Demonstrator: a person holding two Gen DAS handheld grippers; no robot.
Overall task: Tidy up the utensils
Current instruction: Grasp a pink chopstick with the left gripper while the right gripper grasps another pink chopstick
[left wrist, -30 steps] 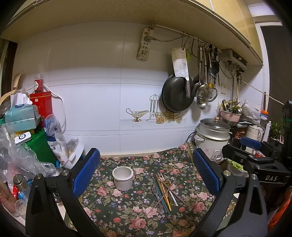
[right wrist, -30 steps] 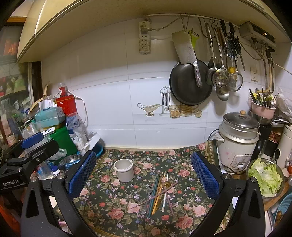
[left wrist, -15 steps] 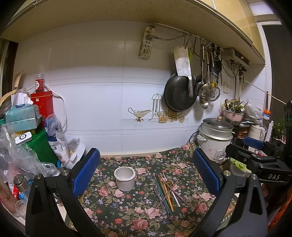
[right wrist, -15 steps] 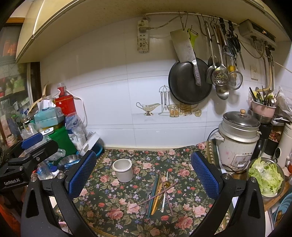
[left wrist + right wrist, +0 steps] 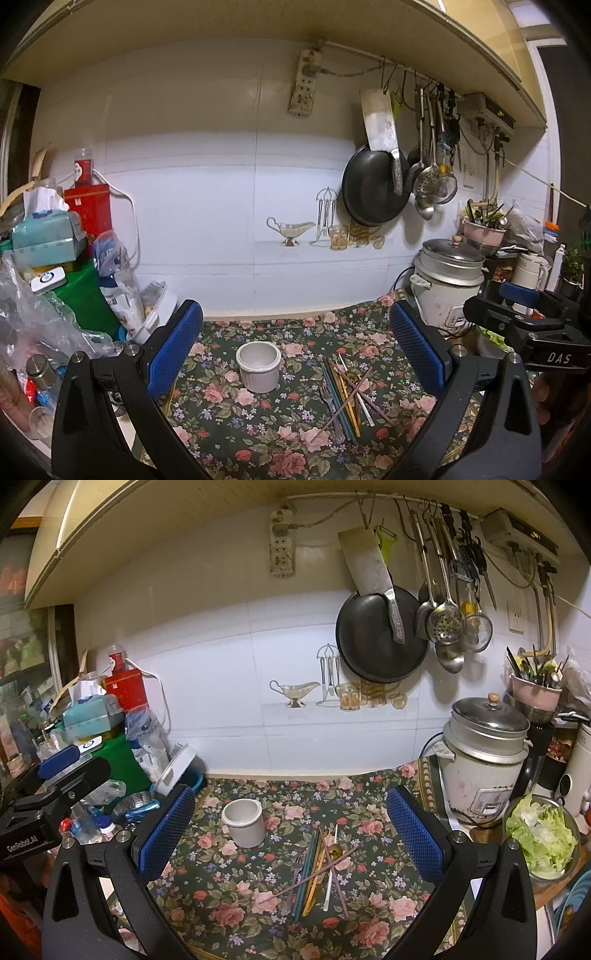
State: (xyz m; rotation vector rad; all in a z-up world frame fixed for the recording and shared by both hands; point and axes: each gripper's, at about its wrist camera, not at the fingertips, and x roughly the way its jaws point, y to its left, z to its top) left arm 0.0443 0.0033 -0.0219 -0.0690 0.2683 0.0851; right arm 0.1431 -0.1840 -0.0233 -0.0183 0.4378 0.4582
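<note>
Both claws hang above the front edge of the counter (image 5: 229, 417), which is covered by a dark floral cloth, and both stand wide apart with nothing between their blue pads. The left claw (image 5: 295, 350) looks straight over a white ceramic cup (image 5: 258, 365) that stands upright near the middle of the counter, its mouth open upward. Just beside the cup, toward the right edge, lies a loose pile of utensils (image 5: 345, 395): a metal fork (image 5: 330, 404), teal, yellow and pinkish chopsticks crossed over one another, and a white-handled piece, all flat on the cloth and apart from the cup. From the right claw (image 5: 290, 834) the same cup (image 5: 243, 827) sits left of centre and the utensil pile (image 5: 317, 867) lies almost between its pads, with one pinkish chopstick (image 5: 310, 877) slanting across the rest. At the right edge of the counter stands a rice cooker (image 5: 484, 760) with a metal lid, and a bowl of lettuce (image 5: 539, 834) is next to it. On the back wall hang a black pan (image 5: 376, 638), a cleaver (image 5: 365, 568) and ladles; the left edge is crowded with bags, a green box and a tissue pack.
</note>
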